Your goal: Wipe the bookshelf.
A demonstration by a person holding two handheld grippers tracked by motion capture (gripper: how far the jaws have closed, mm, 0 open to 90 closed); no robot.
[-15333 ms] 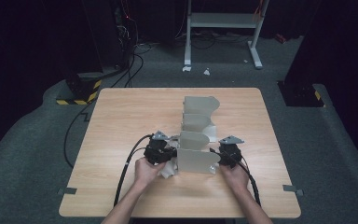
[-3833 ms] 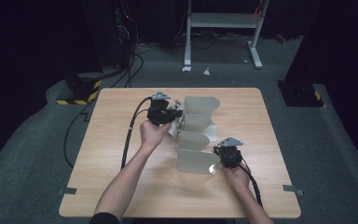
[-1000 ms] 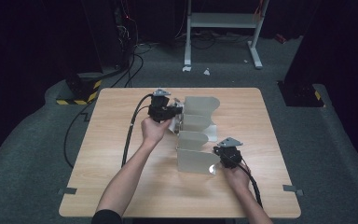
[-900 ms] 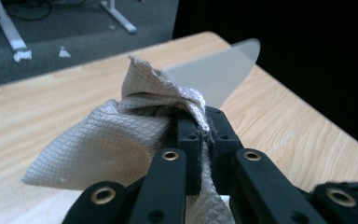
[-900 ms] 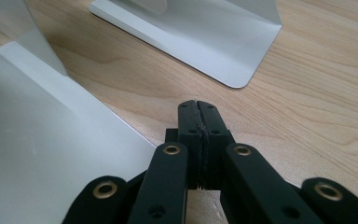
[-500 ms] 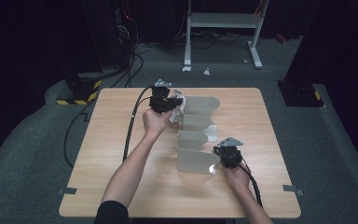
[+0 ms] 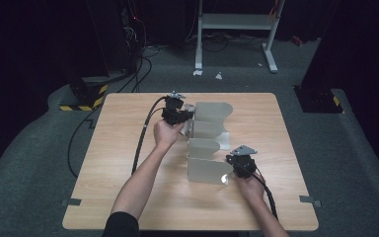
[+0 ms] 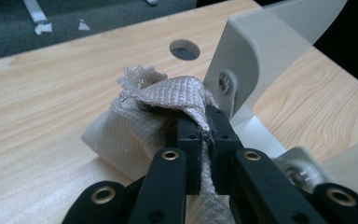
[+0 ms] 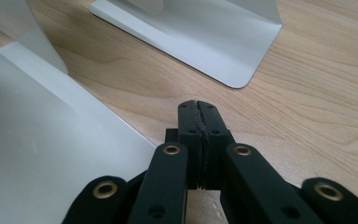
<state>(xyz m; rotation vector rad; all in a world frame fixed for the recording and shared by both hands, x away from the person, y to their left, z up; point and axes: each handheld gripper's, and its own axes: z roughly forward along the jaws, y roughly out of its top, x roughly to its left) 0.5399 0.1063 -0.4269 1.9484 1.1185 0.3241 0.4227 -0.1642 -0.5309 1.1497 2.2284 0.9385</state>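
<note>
A grey metal rack (image 7: 208,148) of several upright panels stands mid-table. My left gripper (image 7: 186,116) is at its far left end, shut on a white woven cloth (image 8: 135,126). The cloth bunches over the jaw tips and lies against a rounded rack panel (image 8: 256,51) with a rivet. In the left gripper view the left gripper (image 8: 205,122) is low over the wood. My right gripper (image 7: 229,168) rests at the near right corner of the rack, shut with nothing between its jaws. In the right gripper view the right gripper (image 9: 198,109) points between the near panel (image 9: 37,154) and another panel's base (image 9: 205,42).
The wooden table (image 7: 128,128) has a round hole (image 8: 185,49) just beyond the cloth. A black cable (image 7: 140,143) trails from the left gripper across the table's left side. On the floor beyond stand a white frame (image 7: 237,22) and a yellow-black striped block (image 7: 86,101).
The left hand with the cloth moved along the rack's far left end, first away from me, then back and lower toward the table. The right hand stayed still.
</note>
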